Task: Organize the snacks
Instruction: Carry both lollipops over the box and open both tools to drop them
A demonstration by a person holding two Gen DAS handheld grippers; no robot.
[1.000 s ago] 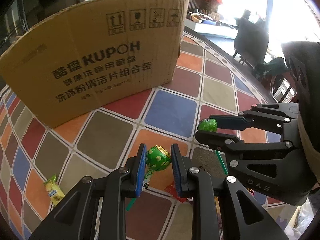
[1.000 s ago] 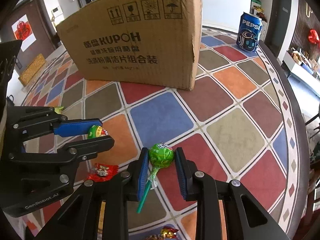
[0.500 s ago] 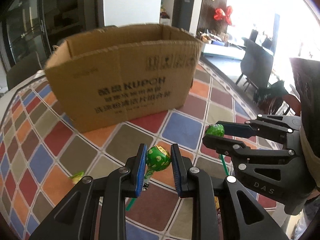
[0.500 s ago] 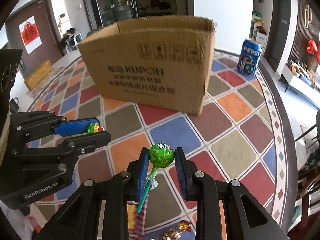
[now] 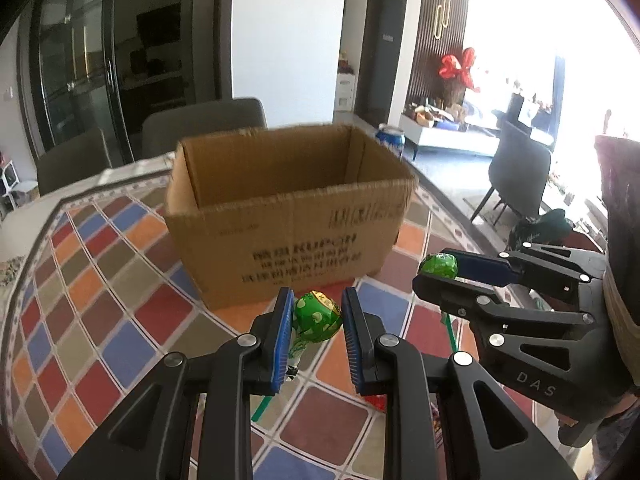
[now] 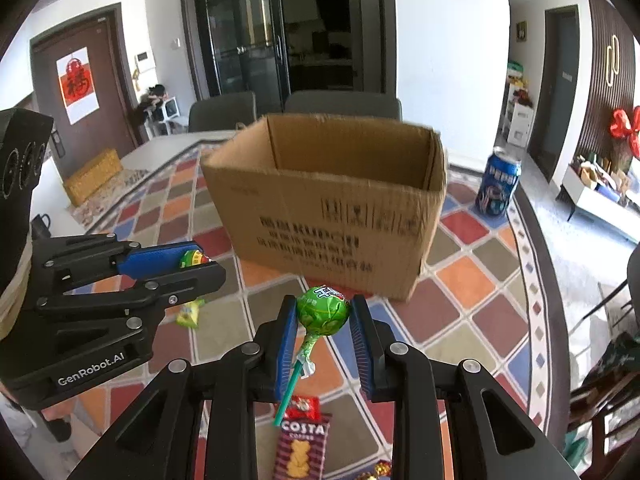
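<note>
Green foil shows between both pairs of blue pads: the left gripper (image 5: 316, 320) is clamped on a lollipop with a spotted wrapper (image 5: 317, 317), and the right gripper (image 6: 323, 314) is clamped on a second lollipop (image 6: 322, 310), whose green stick hangs down between its fingers. Both are held up above the table (image 5: 92, 300), which wears a cloth of coloured diamonds. Just beyond them stands an open cardboard box (image 6: 332, 208), printed side facing the grippers, with nothing to be seen inside it from this height. A blue drink can (image 6: 498, 188) stands to the right of the box, near the table's far edge. Below the right gripper a biscuit packet (image 6: 302, 446) and a small red sweet packet (image 6: 305, 408) lie on the near part of the cloth, and a yellow-green sweet (image 6: 189, 314) lies further left.
</note>
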